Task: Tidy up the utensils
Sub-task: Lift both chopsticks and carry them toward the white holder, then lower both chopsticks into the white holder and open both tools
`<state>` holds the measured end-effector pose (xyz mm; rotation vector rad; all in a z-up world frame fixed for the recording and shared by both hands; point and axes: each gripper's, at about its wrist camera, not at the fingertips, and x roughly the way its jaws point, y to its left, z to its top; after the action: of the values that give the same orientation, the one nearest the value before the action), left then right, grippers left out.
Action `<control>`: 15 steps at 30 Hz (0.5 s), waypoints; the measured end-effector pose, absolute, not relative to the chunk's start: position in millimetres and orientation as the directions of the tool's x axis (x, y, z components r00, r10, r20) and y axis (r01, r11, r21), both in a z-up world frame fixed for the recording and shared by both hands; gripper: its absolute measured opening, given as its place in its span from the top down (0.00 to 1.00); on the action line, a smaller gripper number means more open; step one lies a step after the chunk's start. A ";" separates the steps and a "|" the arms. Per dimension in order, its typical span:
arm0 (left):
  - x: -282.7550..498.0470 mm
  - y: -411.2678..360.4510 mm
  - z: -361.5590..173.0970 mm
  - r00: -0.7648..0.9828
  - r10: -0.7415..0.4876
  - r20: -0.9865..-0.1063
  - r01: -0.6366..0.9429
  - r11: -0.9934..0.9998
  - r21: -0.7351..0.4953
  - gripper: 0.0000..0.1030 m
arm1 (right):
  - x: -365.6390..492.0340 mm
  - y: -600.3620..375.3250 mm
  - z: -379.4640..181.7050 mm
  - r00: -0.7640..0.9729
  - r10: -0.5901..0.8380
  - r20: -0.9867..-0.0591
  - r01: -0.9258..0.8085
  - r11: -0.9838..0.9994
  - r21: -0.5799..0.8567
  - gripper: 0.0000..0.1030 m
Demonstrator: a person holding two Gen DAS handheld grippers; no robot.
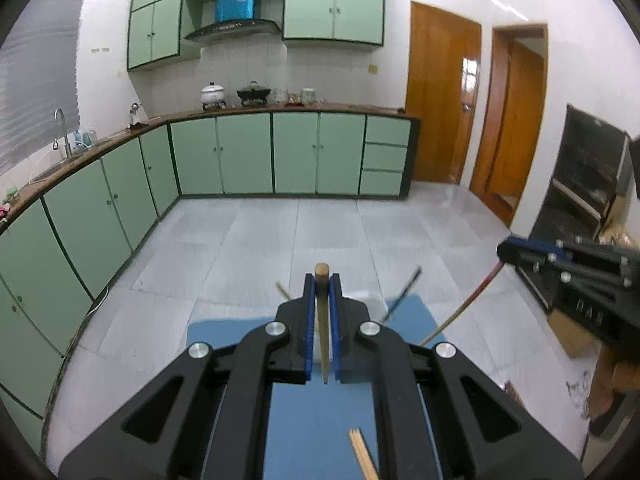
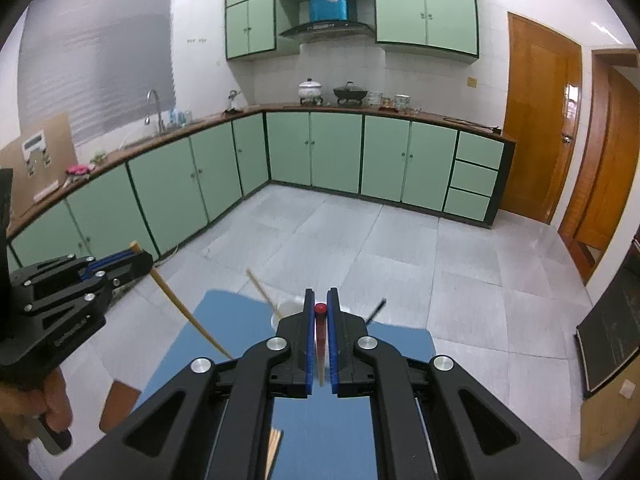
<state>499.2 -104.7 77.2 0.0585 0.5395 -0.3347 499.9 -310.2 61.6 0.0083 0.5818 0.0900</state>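
Observation:
My left gripper [image 1: 322, 280] is shut on a plain wooden chopstick [image 1: 322, 328] that stands upright between its blue pads. In the right wrist view the same gripper [image 2: 140, 257] shows at the left, a hand [image 2: 48, 404] holding it, its chopstick [image 2: 188, 314] slanting down. My right gripper [image 2: 321, 298] is shut on a red-topped chopstick [image 2: 321, 332]. It also appears at the right of the left wrist view [image 1: 506, 252]. Both hang above a blue mat [image 2: 400, 344]. A white cup [image 2: 286, 310], partly hidden by the fingers, holds a pale chopstick [image 2: 260, 286] and a dark one [image 2: 376, 310].
Loose pale chopsticks [image 1: 362, 456] lie on the mat's near part. Beyond the mat is grey tiled floor [image 1: 320, 232], then green kitchen cabinets [image 1: 248, 156] and wooden doors [image 1: 440, 100]. A black cabinet [image 1: 584, 184] and a cardboard box [image 1: 568, 332] stand at the right.

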 end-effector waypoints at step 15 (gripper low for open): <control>619.0 -144.5 28.6 0.818 -0.279 -0.503 0.291 0.955 -0.055 0.94 | 621.5 -345.3 11.8 0.823 0.051 -0.566 -0.004 0.997 0.083 0.94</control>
<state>619.0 -144.5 28.6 0.0246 0.5326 -0.3037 621.5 -345.3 11.8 0.0791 0.6033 0.0294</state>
